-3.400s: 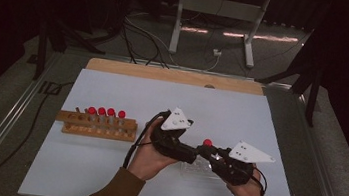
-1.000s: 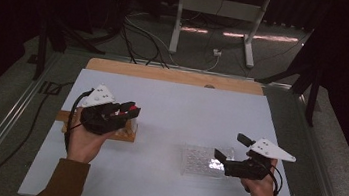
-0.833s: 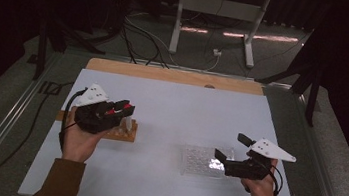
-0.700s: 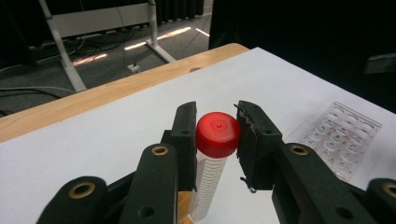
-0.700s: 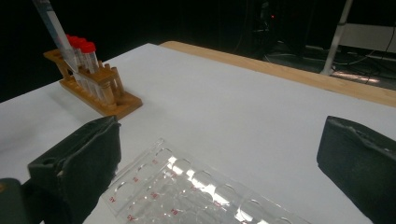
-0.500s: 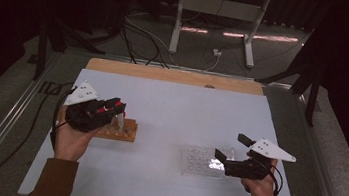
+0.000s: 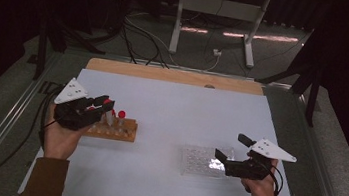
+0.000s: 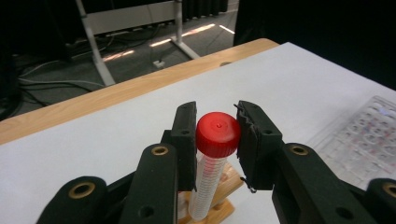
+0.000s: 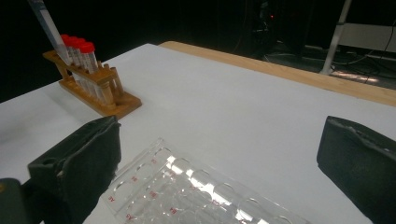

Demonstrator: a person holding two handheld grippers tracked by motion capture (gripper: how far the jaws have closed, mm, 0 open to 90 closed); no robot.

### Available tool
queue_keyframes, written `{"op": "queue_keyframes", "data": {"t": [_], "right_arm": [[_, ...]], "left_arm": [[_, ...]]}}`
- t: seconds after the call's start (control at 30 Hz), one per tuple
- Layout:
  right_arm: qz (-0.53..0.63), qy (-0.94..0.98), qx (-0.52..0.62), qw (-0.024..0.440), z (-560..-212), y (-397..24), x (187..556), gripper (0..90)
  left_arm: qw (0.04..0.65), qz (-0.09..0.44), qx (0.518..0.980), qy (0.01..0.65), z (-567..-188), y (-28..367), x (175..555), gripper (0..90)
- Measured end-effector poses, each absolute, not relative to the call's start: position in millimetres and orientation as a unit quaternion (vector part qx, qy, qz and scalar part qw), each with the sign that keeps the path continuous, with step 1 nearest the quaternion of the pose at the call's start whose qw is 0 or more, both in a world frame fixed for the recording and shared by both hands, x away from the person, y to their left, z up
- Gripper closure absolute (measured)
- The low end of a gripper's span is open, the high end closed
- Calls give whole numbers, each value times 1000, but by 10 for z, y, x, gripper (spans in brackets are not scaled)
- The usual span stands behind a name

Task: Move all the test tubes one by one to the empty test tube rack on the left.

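Note:
My left gripper [image 8: 217, 126] is shut on the red cap of a clear graduated tube [image 8: 208, 186], which hangs tilted over the wooden tube rack [image 7: 117, 132]. In the high view this gripper [image 7: 104, 108] is above the rack's left part. From the right gripper view, the tube's lower end [image 9: 49, 25] slants down toward the rack's far end, beside several red-capped tubes [image 9: 79, 46] that stand in the rack [image 9: 100, 95]. My right gripper [image 9: 222, 140] is open, its jaws wide apart on either side of a clear well plate [image 9: 187, 191]. It sits at the plate's right edge [image 7: 231, 147].
The white table top [image 7: 182, 104] ends at a wooden strip [image 7: 175, 75] along its far side. Metal rails run down both table sides. Beyond the table lie cables and a metal stand [image 7: 215, 12] on a dark floor.
The left gripper left the middle of the table and carried the red-capped tube to the rack. Over the last second it has slid left along it. The right gripper has stayed at the plate.

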State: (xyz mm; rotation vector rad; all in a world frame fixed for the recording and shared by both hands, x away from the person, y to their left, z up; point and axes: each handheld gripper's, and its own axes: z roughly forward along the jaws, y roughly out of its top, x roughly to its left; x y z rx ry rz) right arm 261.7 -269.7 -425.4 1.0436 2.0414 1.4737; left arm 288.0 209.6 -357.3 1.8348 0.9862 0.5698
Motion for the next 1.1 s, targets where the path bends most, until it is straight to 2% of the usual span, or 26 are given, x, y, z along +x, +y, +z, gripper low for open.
{"op": "queue_keyframes", "data": {"t": [1.1], "right_arm": [[530,734,373,205,-4262,-2694,2616,0]], "left_arm": [[433,285,726,453,-3591,2563,2879,708]]}}
